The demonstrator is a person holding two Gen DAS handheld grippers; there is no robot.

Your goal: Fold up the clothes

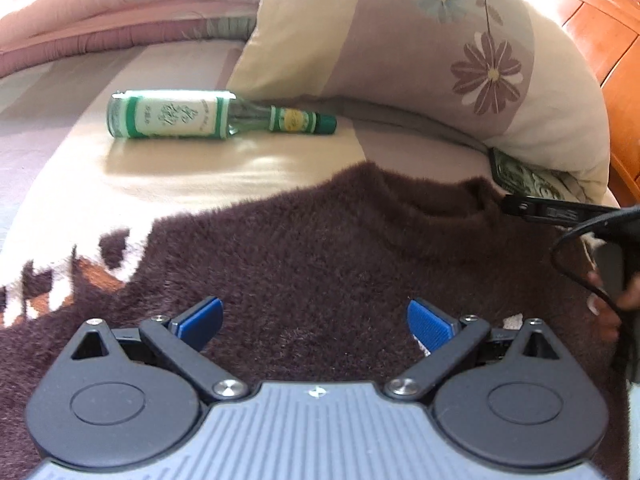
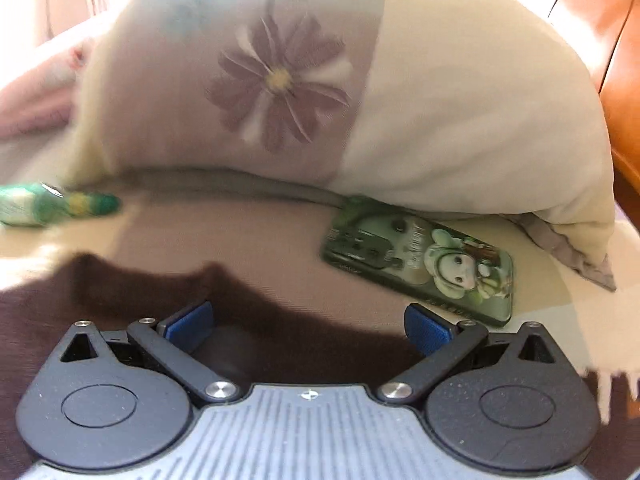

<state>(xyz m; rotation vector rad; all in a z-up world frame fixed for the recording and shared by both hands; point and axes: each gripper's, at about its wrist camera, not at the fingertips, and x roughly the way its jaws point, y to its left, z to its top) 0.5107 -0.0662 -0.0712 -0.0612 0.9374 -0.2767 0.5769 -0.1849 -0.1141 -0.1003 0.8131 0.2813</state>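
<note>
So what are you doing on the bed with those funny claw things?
A person holds a gripper in each hand over a fuzzy brown sweater spread on the bed, getting ready to fold it. The left gripper and right gripper are both open and hold nothing. A green bottle and a phone lie by the flowered pillow.

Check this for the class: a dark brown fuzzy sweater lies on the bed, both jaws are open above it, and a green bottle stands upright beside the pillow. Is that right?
One detail is wrong. The green bottle lies on its side, not upright, as the left wrist view shows. The sweater, the pillow and the open jaws are as stated.
</note>
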